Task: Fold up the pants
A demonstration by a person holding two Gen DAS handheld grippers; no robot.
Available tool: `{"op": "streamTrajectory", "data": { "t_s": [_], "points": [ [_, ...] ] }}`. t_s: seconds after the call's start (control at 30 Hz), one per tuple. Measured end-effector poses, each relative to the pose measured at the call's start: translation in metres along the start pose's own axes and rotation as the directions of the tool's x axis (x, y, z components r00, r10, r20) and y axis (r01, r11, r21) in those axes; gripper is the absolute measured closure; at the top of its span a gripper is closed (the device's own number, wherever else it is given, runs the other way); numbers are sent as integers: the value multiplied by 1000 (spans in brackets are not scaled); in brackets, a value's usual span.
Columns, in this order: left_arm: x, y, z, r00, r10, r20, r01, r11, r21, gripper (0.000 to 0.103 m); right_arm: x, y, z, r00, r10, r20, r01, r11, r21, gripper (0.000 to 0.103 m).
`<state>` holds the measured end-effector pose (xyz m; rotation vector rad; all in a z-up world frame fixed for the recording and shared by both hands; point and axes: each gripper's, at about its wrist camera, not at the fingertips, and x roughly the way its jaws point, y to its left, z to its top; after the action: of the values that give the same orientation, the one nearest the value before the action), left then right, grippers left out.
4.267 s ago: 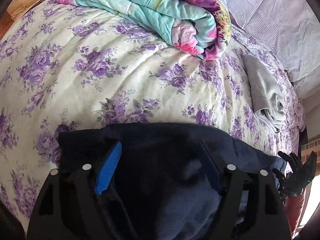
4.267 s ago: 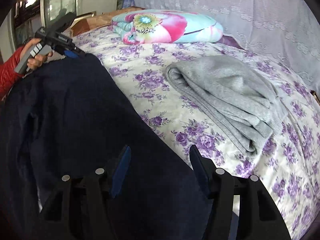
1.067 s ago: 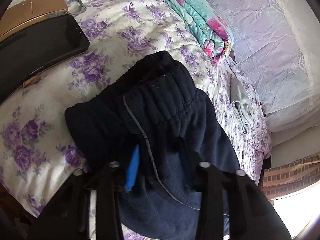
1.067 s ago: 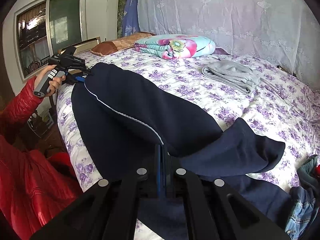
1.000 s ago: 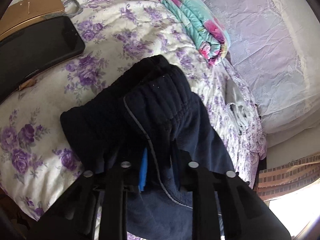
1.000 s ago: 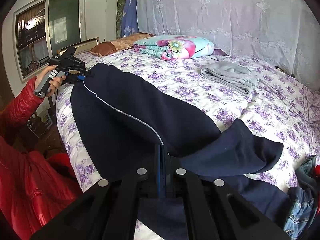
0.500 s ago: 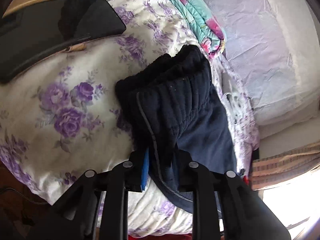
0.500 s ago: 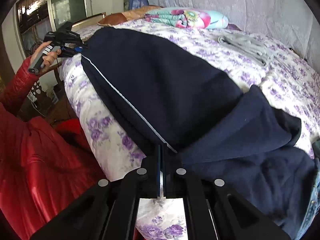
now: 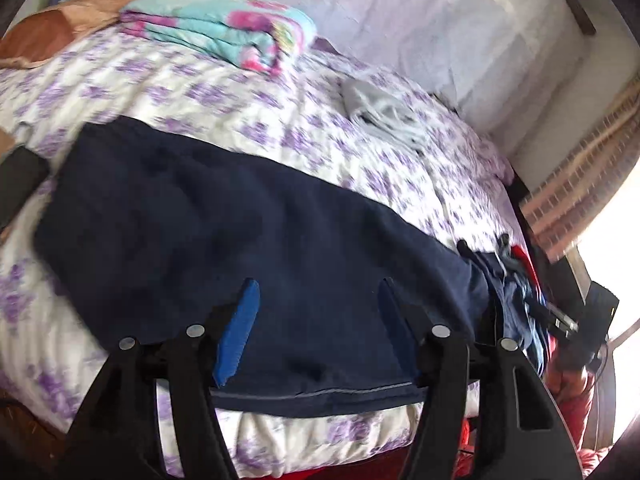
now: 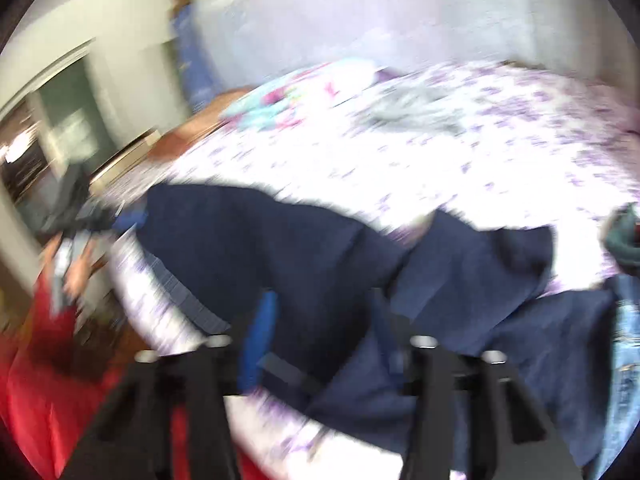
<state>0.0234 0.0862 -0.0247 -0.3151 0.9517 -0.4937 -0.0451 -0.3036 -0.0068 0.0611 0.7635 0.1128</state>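
Navy pants (image 9: 256,240) are laid flat along the near edge of the bed (image 9: 248,116), on the purple-flowered sheet, waistband end toward the left. Left gripper (image 9: 316,312) is seen with jaws roughly half open, having just been opening; nothing is pinched. The pants fabric is seen between and beyond the blue pads (image 9: 236,332), but no pressing is seen. Right gripper (image 10: 324,320) is likewise parted about halfway, jaws just opened, nothing gripped; the view is heavily blurred. The pants (image 10: 304,256) are seen beneath it, lower legs bunched toward the right. A folded floral blanket (image 9: 216,28) and a grey garment (image 9: 380,108) are left farther back on the bed.
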Motion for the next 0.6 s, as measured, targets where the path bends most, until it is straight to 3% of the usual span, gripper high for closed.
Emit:
{"op": "streamTrajectory", "data": {
  "t_s": [0.07,0.13,0.23,0.3,0.37,0.4,0.47,0.5,0.6],
  "points": [
    [33,-16,-5,998,-13,-66,16,999,45,44,23,-1,15,987,-161,-7,161,987,8,46],
    [57,-20,-16,993,-9,-114,15,998,54,44,53,-2,26,976,-213,-49,213,977,5,46],
    [66,-23,-36,997,44,-57,-36,991,128,40,93,-2,31,952,-289,-100,291,957,1,46],
    [62,-24,-42,999,44,-24,-39,985,168,38,114,-3,30,931,-340,-131,340,940,-23,46],
    [60,-20,-44,999,34,-6,-32,984,174,38,127,-7,22,925,-347,-153,343,938,-50,47],
    [61,-20,-45,1000,28,-3,-27,984,177,37,128,-8,18,927,-344,-148,338,939,-64,53],
    [60,-19,-45,1000,6,-7,-5,982,188,33,120,-10,10,929,-353,-115,347,935,-74,88],
    [63,-20,-43,1000,0,-10,2,981,193,32,110,-15,10,933,-349,-87,345,937,-52,93],
    [64,-21,-43,1000,-1,-17,5,977,215,29,42,-35,5,944,-325,51,319,943,95,94]
  ]
}}
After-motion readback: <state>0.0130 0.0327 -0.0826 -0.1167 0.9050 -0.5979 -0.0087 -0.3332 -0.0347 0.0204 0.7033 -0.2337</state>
